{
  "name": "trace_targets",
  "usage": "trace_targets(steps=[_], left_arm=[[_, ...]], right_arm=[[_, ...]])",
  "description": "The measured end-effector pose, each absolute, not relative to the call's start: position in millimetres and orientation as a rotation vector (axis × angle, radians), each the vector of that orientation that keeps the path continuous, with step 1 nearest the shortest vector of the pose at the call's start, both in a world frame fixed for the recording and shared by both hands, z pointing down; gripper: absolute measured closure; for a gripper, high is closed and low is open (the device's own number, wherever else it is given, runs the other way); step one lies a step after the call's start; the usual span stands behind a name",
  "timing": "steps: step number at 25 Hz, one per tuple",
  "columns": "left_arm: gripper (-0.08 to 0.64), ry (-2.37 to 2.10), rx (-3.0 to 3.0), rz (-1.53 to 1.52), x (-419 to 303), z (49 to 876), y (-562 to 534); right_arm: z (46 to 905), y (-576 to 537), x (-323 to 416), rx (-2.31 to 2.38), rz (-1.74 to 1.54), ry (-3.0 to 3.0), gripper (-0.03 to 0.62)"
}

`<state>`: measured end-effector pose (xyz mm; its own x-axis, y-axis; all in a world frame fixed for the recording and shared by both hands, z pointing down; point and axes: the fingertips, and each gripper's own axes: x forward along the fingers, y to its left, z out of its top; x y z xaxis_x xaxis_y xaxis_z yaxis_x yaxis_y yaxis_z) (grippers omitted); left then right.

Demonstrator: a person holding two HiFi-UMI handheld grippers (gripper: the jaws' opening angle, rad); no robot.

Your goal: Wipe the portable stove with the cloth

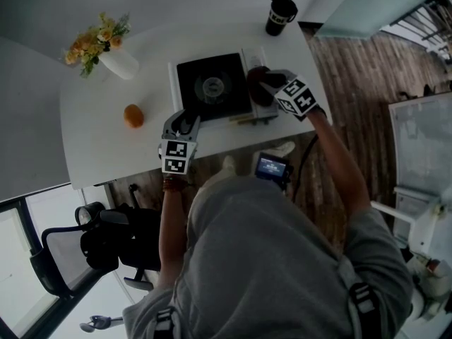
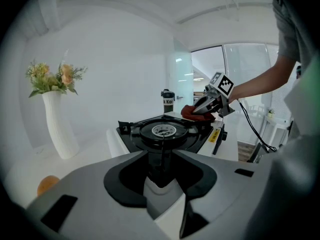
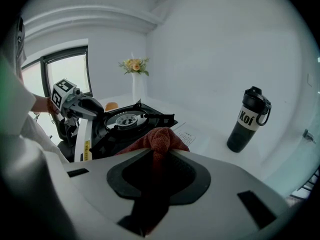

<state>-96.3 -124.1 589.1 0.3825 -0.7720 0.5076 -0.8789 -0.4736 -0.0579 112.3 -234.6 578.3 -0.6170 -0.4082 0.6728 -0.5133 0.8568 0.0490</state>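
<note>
Nearest me, the left gripper [image 1: 183, 123] is clenched on the near edge of the portable stove [image 1: 212, 87]. Only its own view shows the white rim wedged between the jaws. Just beyond, the right gripper [image 3: 159, 156] pinches the red cloth [image 3: 160, 136], bunched against the stove's right side. Farther off, the head view alone shows an orange [image 1: 133, 115] at left, then a black bottle [image 1: 280, 13] at the far right.

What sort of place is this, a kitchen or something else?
Probably an office or meeting room rather than a kitchen: the stove is a portable one set on a plain white table, an office chair stands at the table's edge, and a vase of flowers is the only decoration.
</note>
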Motion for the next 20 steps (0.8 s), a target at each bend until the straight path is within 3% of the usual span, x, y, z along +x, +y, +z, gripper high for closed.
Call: trace_targets(steps=[20], left_arm=[[0.394,-1.458,2.420,0.722,-96,589,-124]], right_arm=[[575,-178,120,0.557,0.099,-2.358,0.500]])
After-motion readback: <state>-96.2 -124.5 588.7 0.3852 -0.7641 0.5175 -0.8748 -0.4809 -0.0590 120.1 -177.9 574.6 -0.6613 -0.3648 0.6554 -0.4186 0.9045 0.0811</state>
